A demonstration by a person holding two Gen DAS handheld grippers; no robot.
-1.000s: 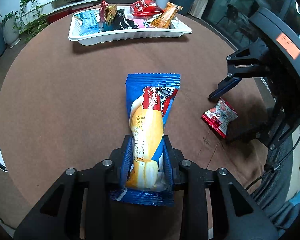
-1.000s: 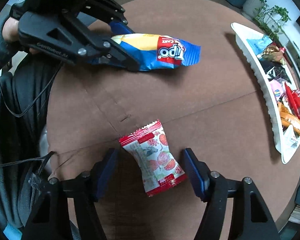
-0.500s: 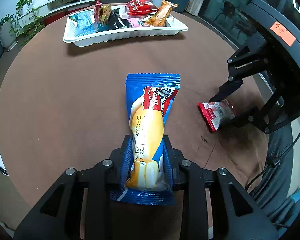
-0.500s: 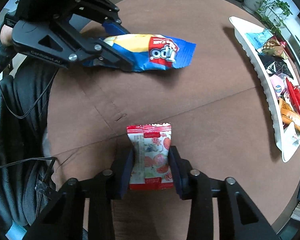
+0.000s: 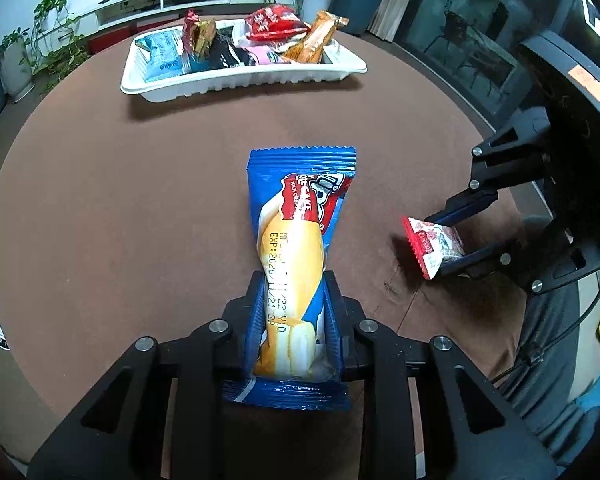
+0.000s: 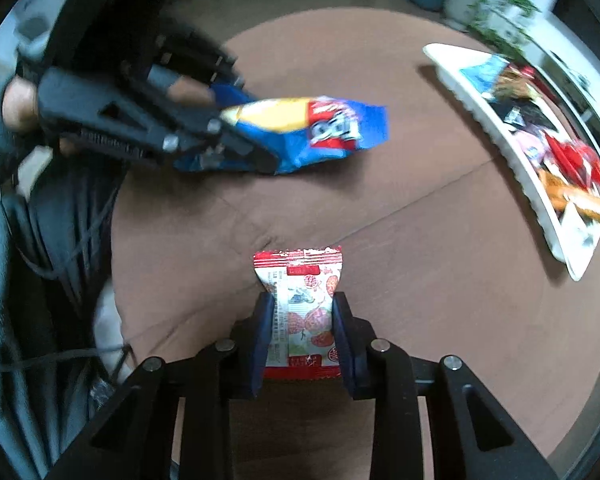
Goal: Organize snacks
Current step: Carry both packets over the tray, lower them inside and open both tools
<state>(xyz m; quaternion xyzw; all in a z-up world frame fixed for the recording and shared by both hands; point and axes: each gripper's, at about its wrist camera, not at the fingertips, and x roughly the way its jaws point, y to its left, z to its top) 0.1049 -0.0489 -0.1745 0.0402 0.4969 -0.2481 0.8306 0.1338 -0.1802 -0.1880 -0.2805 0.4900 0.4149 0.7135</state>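
Over the surface: two snacks held

Above the brown surface (image 5: 140, 208), the left tongs (image 5: 294, 300) clamp a blue cake pack (image 5: 296, 240). Right tongs (image 6: 302, 320) are closing, pads pressing a red-and-white packet (image 6: 300, 304). Far back sits a full white tray (image 5: 244, 80).

Item count: two hand-held grippers, the left hand-held gripper (image 5: 294, 312) and the right hand-held gripper (image 6: 302, 328). One blue cake packet (image 5: 298, 240). One small red-and-white snack packet (image 6: 300, 304). One white tray (image 5: 236, 80) at 12 o'clock on one brown desk (image 5: 120, 200); tray contents overlap, about seven packets.
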